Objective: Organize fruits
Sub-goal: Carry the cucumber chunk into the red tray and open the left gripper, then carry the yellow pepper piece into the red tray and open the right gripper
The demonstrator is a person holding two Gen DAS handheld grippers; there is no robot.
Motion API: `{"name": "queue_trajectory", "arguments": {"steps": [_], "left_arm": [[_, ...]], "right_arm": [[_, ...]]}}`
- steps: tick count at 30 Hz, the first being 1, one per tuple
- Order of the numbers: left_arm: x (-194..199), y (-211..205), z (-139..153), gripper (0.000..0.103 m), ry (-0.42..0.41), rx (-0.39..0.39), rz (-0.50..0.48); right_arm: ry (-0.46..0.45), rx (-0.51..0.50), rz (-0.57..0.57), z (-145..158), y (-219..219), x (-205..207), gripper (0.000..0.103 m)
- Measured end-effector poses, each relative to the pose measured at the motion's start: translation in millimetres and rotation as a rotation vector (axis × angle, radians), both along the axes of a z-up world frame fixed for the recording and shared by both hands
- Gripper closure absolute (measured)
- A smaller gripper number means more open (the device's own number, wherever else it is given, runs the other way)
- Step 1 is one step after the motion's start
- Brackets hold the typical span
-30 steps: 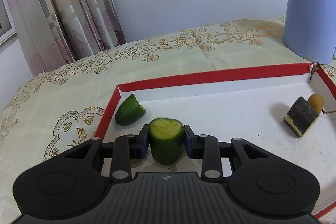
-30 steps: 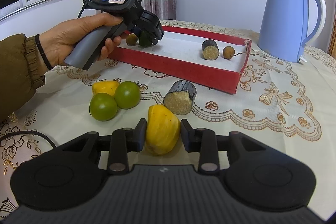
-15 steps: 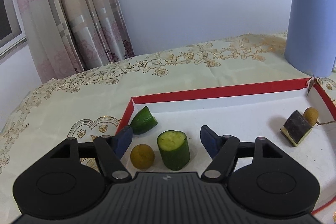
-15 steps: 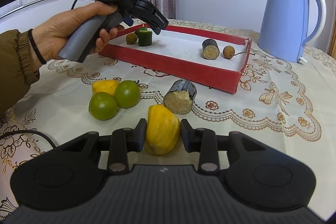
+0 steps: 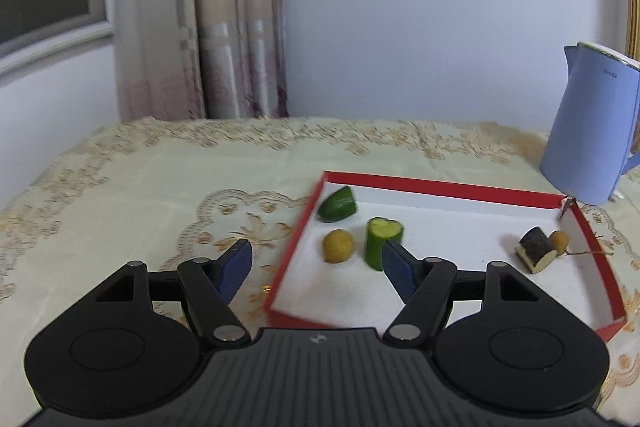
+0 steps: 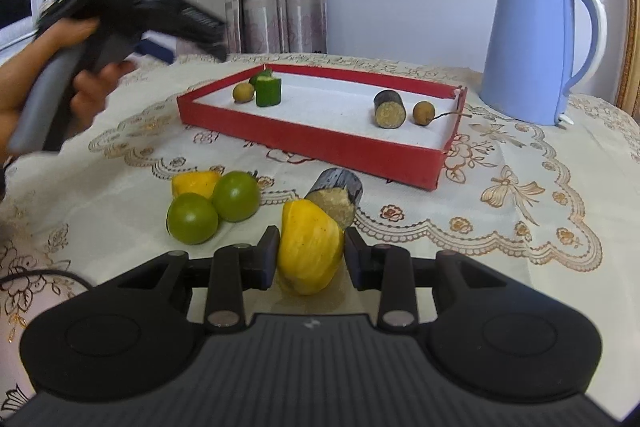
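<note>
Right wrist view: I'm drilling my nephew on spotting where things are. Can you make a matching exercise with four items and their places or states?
Things:
1. yellow fruit piece
2. upright cucumber chunk
3. two green limes
4. blue kettle

Places or states:
a. standing in the red tray, near its far left corner
b. on the tablecloth, outside the tray, touching each other
c. between the jaws of the right gripper
d. on the table beyond the tray's right end

Pairs: 1-c, 2-a, 3-b, 4-d
</note>
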State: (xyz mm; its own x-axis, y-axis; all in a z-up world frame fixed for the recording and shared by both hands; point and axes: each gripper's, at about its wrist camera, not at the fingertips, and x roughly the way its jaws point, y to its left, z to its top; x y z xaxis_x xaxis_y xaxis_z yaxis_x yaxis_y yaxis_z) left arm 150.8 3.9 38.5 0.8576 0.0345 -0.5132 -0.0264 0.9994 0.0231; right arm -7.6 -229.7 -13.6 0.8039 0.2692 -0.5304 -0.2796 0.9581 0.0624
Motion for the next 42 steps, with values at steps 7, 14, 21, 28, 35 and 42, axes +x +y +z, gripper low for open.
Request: {"name": "queue_trajectory", "arguments": {"steps": [7,14,21,28,35,42], "left_arm": [[-7,-18,-26,0.032,-0.025,0.042,-0.073],[-9,-6,-27,0.032,-0.012,0.016,-0.073],[-9,-2,-28,0.029,-0.01,0.026,-0.046],[-9,1,-26,0.029,-0.012,0.02,-0.04],[-8,-2,-29,0.028,0.008,0.03,-0.048],[-7,-2,-30,0.028,0.01,0.048,-0.039]], "right_arm": [[-0.047,-0.05,-0.006,24,0,14,0.071],[-0.054,-0.056,-0.001,49,-2,71,0.07],[0.034,-0.063,0.016,48,9,154,0.07],[0.094,-0.085,-0.025,37,17,212,0.07],[0.131,-0.127,-0.027,29,28,239,0.07],[0.164,-0.172,-0.042,20,33,252,0.07]]}}
